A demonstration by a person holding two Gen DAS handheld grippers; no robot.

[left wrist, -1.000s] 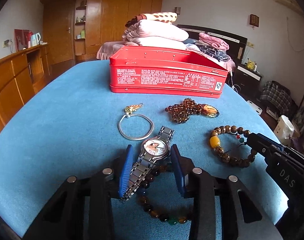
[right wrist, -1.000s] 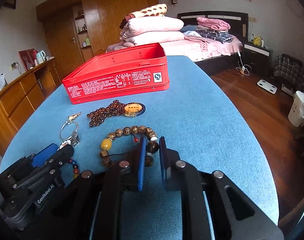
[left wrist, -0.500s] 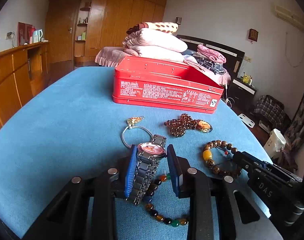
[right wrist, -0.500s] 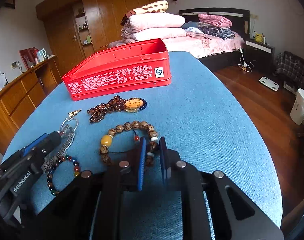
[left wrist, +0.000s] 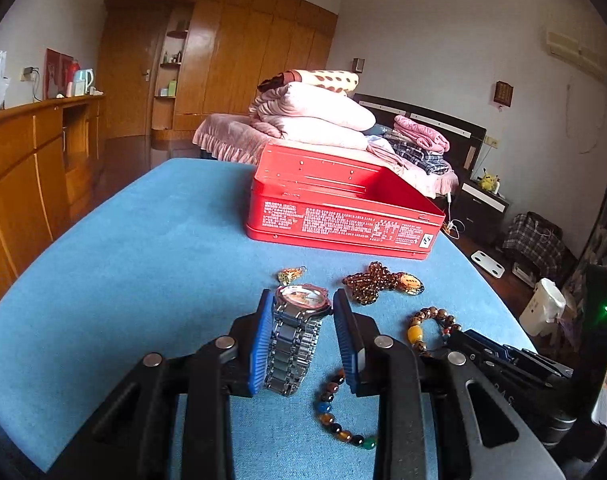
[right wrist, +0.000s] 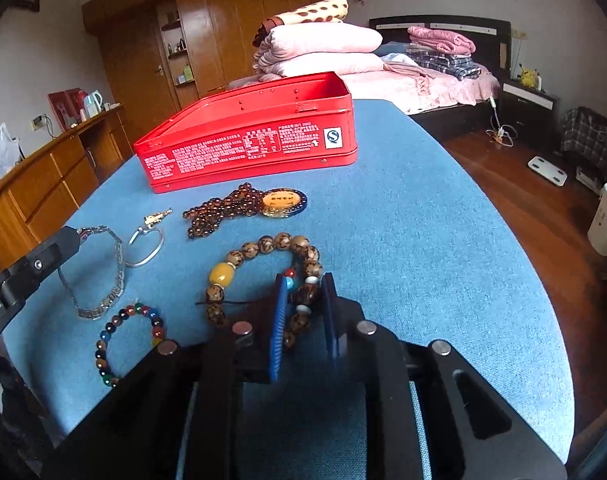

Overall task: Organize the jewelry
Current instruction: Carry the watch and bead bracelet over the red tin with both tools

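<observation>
My left gripper (left wrist: 301, 304) is shut on a silver watch (left wrist: 295, 344), held just above the blue table; its band hangs down between the pads. In the right wrist view the watch (right wrist: 103, 280) dangles from that gripper's tip (right wrist: 69, 240). My right gripper (right wrist: 304, 284) is shut on the wooden bead bracelet (right wrist: 263, 246) with a yellow bead, which lies on the cloth. An open red tin (left wrist: 343, 220) stands behind them. An amber bead necklace (right wrist: 239, 206), a silver bangle (right wrist: 147, 244) and a multicolour bead bracelet (right wrist: 127, 340) lie loose.
The round table (right wrist: 423, 220) wears a blue cloth; its edge drops to a wooden floor on the right. A bed with piled pillows (left wrist: 315, 120) stands beyond the tin. Wooden cabinets (left wrist: 23, 168) run along the left.
The left gripper has risen with the watch, lifting it off the cloth and uncovering the multicolour bracelet. The right gripper stays where it was on the wooden beads.
</observation>
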